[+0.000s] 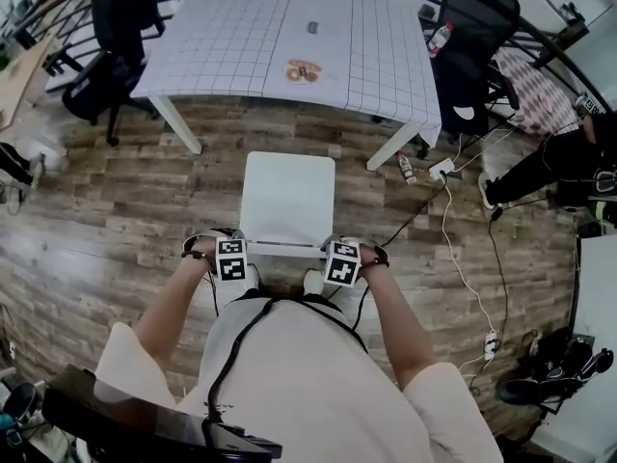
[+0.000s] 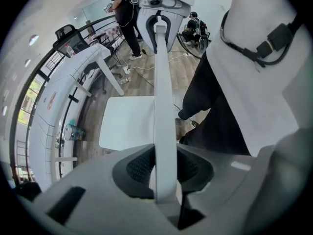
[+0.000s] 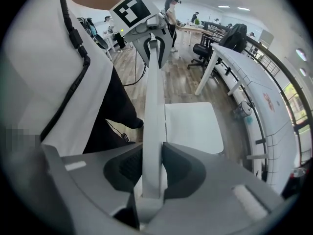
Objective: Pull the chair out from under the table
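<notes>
chair (image 1: 286, 199) | white, upright | clear of grid-top table (image 1: 222, 46), just before it

You are wearing a white shirt (image 1: 318, 374) with short sleeves (image 1: 123, 353). A thin black cable (image 1: 234, 347) is running down the front of it, and a small black box (image 2: 274, 37) is sitting on the cable. Black trousers (image 2: 215, 111) are showing below the shirt. A black strap (image 1: 197, 249) is going round each wrist. The left gripper (image 1: 230, 258) and the right gripper (image 1: 341, 262) are grey, with dark pads inside. Each one is carrying a white cube with black square marks on it.
</notes>
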`<state>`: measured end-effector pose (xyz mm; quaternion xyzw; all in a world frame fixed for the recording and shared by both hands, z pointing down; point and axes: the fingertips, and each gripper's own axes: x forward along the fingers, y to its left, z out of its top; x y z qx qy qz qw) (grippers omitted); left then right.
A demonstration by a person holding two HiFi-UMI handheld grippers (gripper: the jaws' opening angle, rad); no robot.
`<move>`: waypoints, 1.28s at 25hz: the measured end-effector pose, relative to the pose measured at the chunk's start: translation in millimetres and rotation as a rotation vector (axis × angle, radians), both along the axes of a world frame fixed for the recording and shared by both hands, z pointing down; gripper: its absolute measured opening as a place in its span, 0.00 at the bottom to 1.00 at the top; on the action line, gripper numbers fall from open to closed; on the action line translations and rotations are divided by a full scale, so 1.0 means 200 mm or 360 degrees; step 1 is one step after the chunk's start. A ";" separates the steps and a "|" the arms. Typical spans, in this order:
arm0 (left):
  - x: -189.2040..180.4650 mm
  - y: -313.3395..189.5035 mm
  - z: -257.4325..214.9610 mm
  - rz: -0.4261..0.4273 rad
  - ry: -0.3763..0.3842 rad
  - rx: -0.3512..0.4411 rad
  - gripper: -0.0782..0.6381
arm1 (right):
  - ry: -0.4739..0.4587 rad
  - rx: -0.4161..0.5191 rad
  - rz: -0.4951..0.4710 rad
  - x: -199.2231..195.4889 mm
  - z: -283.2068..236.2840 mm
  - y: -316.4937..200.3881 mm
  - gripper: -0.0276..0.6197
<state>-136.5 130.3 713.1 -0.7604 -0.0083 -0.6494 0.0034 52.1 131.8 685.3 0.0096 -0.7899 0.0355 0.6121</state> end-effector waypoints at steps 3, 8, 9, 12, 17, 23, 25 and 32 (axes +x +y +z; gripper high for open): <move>0.01 -0.01 -0.03 -0.0051 0.0057 -0.0034 0.26 | -0.0004 -0.0018 0.0027 0.01 0.00 0.00 0.20; 0.06 -0.05 -0.15 -0.0157 0.0244 -0.0086 0.41 | -0.0029 -0.0077 0.0026 0.03 -0.08 0.02 0.23; 0.08 -0.05 -0.18 -0.0195 0.0307 -0.0117 0.43 | -0.0040 -0.0085 0.0029 0.03 -0.10 0.02 0.24; 0.16 -0.08 -0.32 -0.0313 0.0528 -0.0158 0.43 | -0.0112 -0.0097 0.0050 0.03 -0.20 0.02 0.24; 0.31 -0.23 -0.59 -0.0446 0.0881 -0.0051 0.41 | -0.0378 0.0001 0.0229 -0.02 -0.41 -0.10 0.23; 0.38 -0.43 -0.89 -0.0710 0.1267 0.0152 0.22 | -0.0918 0.0165 0.0663 -0.07 -0.73 -0.32 0.05; 0.37 -0.49 -0.99 -0.0837 0.1429 0.0198 0.16 | -0.1123 0.0240 0.0823 -0.06 -0.84 -0.38 0.05; 0.29 -0.58 -1.17 -0.1054 0.1639 0.0316 0.12 | -0.1577 0.0317 0.1150 -0.05 -1.04 -0.43 0.05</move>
